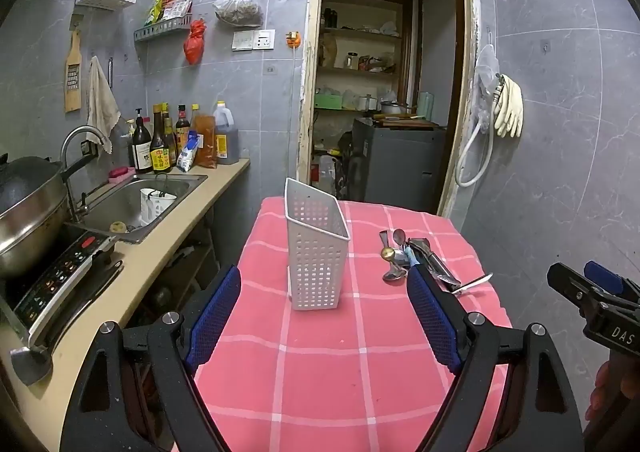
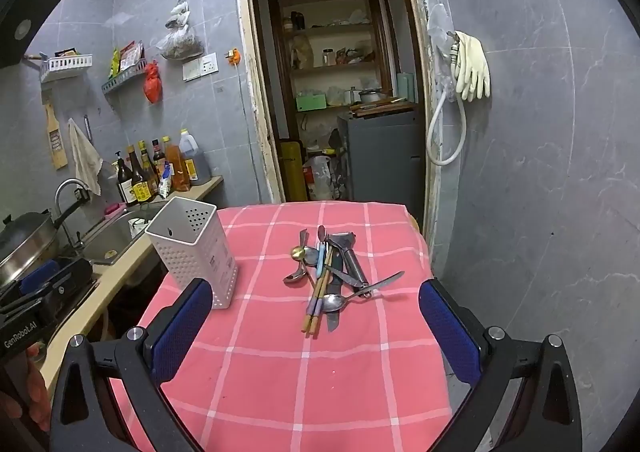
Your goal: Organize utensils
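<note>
The left gripper (image 1: 324, 316) hangs over the near part of the table with its blue-padded fingers (image 1: 216, 316) spread wide and nothing between them. The right gripper (image 2: 316, 328) is likewise spread and holds nothing; in the left wrist view only its dark tip shows at the right edge, and the hand behind it is mostly cut off.

The utensil pile (image 2: 332, 276) lies on the pink checked tablecloth (image 2: 280, 372), right of centre and towards the far side. In it a pair of chopsticks (image 2: 316, 308) with lilac bands points at the camera, a steel spoon (image 2: 334, 302) lies bowl-up across them, a small ladle-like spoon (image 2: 294, 276) sits at the left, and a brass-coloured round piece (image 2: 297, 252) rests near the back. Dark-handled tools, one perhaps a peeler, lie tangled beneath; their exact kinds are hard to make out. From the left wrist view, the left gripper's right-hand finger covers the near part of the pile.

The white perforated utensil holder (image 1: 316, 256) stands upright on the cloth, left of the pile and apart from it. Its inside is only partly visible from the right wrist view.

Beyond, to the left, runs a counter with a steel sink (image 1: 132, 199), a faucet (image 1: 80, 139), sauce bottles (image 1: 160, 143) and a lidded wok (image 1: 28, 211) cut off by the frame edge. Rubber gloves (image 2: 472, 67) hang on the right wall by the open doorway (image 2: 340, 91).
</note>
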### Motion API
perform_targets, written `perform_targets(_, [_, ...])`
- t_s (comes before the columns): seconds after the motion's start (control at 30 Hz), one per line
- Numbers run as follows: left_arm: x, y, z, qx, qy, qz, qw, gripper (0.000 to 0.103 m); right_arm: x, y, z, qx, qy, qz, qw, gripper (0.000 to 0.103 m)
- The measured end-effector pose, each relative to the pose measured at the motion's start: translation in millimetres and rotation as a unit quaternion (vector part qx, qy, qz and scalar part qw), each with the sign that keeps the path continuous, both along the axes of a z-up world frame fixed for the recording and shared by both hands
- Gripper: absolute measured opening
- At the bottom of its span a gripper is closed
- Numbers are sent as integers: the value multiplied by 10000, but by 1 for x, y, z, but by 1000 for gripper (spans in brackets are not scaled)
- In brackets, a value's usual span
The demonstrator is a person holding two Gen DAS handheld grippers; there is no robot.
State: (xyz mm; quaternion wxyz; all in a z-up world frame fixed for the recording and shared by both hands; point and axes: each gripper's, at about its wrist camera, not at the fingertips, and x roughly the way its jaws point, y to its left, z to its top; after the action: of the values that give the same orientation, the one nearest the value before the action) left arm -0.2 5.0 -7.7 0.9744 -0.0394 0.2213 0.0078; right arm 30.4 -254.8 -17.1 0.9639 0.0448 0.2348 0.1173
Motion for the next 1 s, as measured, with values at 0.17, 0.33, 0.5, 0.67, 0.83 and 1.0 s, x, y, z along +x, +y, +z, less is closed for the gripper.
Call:
perform_targets(0.17, [0,-1,2,0,-1,-2,10000,81,-4,8,-13,16,25,-1,10000,103])
perform_targets(0.33, [-1,2,-1,-1,-7,-1,10000,81,-4,8,-13,21,27,-1,10000,103])
perform_targets(0.5, [-1,1,0,7,0,5,10000,81,-3,5,-9,32,52,2,10000,103])
perform_targets(0.67, [-1,2,-1,5,-5,0,10000,81,-3,4,-9,34,57,3,10000,103])
perform_targets(0.83, [-1,2,-1,-3,-1,5,10000,81,-2,4,-10,34,57,6,10000,103])
perform_targets(1.0, [-3,4,-4,4,6,5,10000,81,-2,4,-11,39,70,5,10000,103])
